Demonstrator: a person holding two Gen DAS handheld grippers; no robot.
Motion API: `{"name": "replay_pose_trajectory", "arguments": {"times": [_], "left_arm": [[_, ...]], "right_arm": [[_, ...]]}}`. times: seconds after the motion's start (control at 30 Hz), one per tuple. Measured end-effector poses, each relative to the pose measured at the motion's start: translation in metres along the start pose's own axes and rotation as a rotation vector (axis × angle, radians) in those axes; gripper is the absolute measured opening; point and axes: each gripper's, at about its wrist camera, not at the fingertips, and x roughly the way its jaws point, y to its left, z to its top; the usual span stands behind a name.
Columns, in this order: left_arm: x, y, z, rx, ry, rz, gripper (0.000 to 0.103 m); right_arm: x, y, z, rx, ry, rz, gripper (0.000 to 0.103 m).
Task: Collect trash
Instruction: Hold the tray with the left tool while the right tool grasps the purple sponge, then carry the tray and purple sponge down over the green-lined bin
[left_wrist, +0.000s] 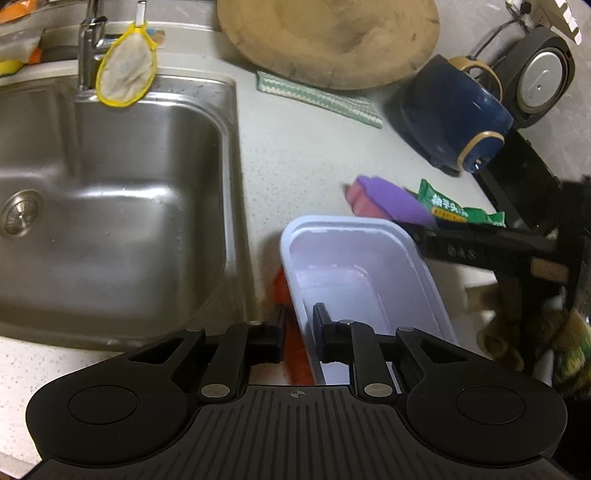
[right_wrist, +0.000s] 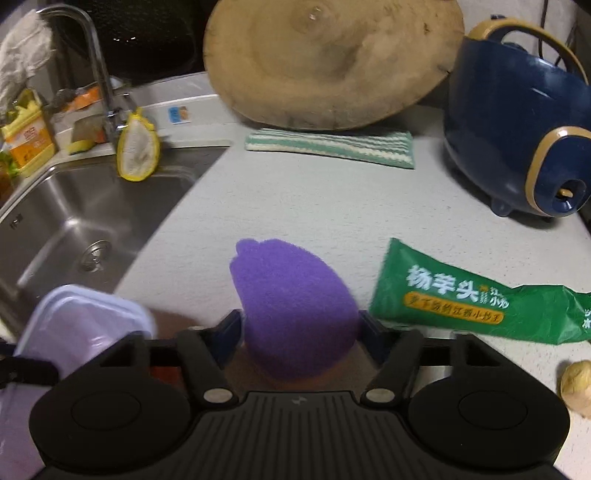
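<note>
Purple felt-topped oval sponge (right_wrist: 291, 310) sits pinched between the right gripper (right_wrist: 299, 328) fingers, beside the smooth lavender plastic tub (left_wrist: 354, 266), whose thin wall the left gripper (left_wrist: 300, 328) clamps.

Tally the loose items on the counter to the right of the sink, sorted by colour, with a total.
Purple: 1, sponge
Green: 2, wrapper, striped cloth
Lavender: 1, tub
Blue: 1, cooker
Tan: 2, board, ginger
Total: 7
</note>
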Motion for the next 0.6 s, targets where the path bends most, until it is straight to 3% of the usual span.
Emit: {"name": "replay_pose_trajectory", "arguments": {"times": [0.1,0.3,0.6], "left_arm": [[0.003,-0.003,0.003,0.000,0.001,-0.001,0.015],[0.017,-0.030,0.016,0.127,0.003,-0.076,0.013],[0.049,-0.100,0.027,0.331,0.053,-0.279,0.012]], "right_arm": [[-0.025,0.001,-0.008,0.033,-0.034,-0.010,0.065],[-0.090,-0.031,-0.035,0.229,-0.104,-0.079,0.065],[-0.188,-0.075,-0.126,0.608,-0.156,-0.288,0.065]]}}
